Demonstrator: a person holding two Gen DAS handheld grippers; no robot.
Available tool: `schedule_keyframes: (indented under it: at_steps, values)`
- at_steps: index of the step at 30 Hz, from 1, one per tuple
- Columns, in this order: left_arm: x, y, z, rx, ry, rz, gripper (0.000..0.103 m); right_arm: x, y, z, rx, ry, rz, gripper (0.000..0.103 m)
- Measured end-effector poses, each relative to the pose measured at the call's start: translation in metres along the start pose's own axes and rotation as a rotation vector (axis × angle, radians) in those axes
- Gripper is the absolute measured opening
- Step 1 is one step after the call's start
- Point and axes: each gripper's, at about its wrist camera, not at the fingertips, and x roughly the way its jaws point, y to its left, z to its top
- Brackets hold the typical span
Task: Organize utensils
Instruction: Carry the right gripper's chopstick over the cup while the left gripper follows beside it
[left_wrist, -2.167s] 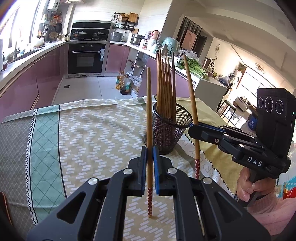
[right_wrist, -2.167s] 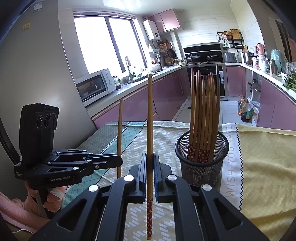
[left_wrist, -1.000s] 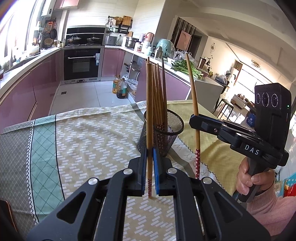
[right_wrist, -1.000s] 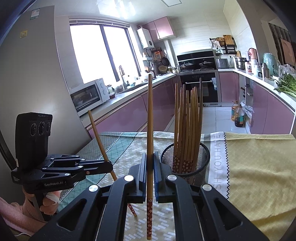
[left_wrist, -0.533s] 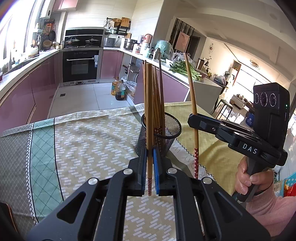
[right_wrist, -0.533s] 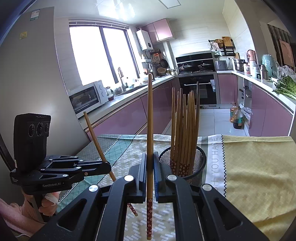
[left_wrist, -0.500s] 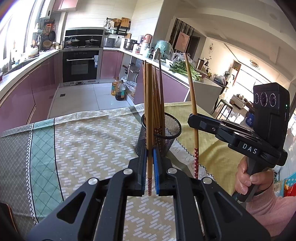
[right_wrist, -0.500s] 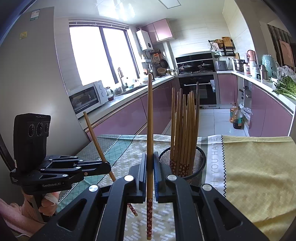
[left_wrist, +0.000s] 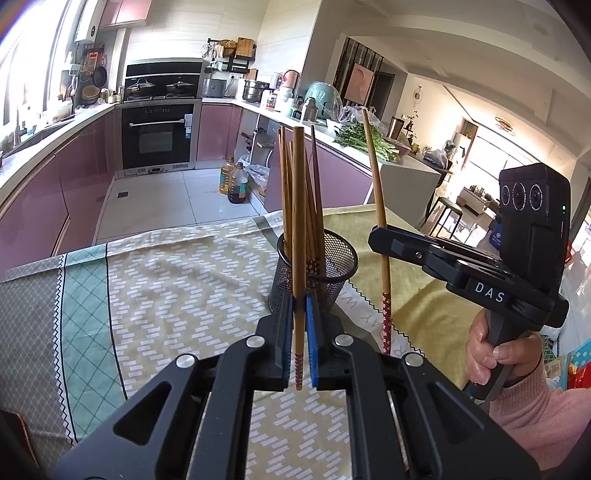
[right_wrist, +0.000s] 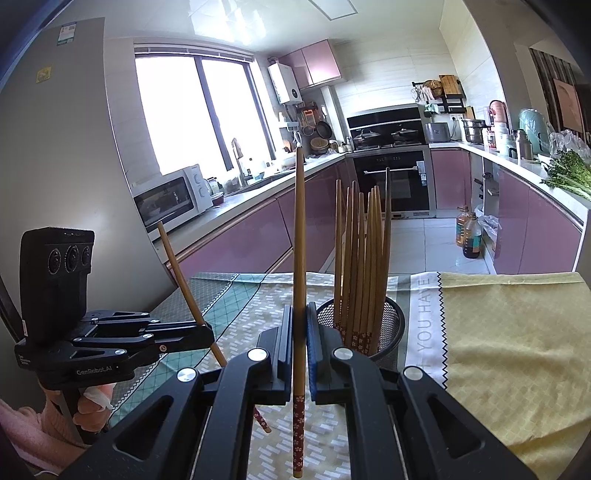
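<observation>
A black mesh holder (left_wrist: 334, 258) stands on the table with several wooden chopsticks (left_wrist: 314, 206) upright in it; it also shows in the right wrist view (right_wrist: 391, 325). My left gripper (left_wrist: 299, 332) is shut on one chopstick (left_wrist: 298, 229), held upright just in front of the holder, red patterned end down. My right gripper (right_wrist: 299, 347) is shut on another chopstick (right_wrist: 300, 258), upright, left of the holder. From the left wrist view the right gripper (left_wrist: 384, 242) sits right of the holder. From the right wrist view the left gripper (right_wrist: 207, 334) holds its chopstick tilted.
The table carries a patterned cloth with a green band (left_wrist: 81, 314) and a yellow cloth (right_wrist: 517, 350) to the right. Purple kitchen cabinets, an oven (left_wrist: 157, 136) and oil bottles (left_wrist: 232, 181) on the floor lie beyond the table's far edge.
Both grippers have risen a little and come nearer to the holder. In the right wrist view the left gripper's chopstick has tilted from upright to leaning.
</observation>
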Motion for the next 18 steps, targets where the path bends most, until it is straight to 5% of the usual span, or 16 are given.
schedule_keyframes:
  at_steps: [18]
  values:
    - [-0.006,-0.008,0.011,0.024,-0.009,-0.007,0.008,0.001,-0.004,0.005,0.006,-0.013,0.001,0.006]
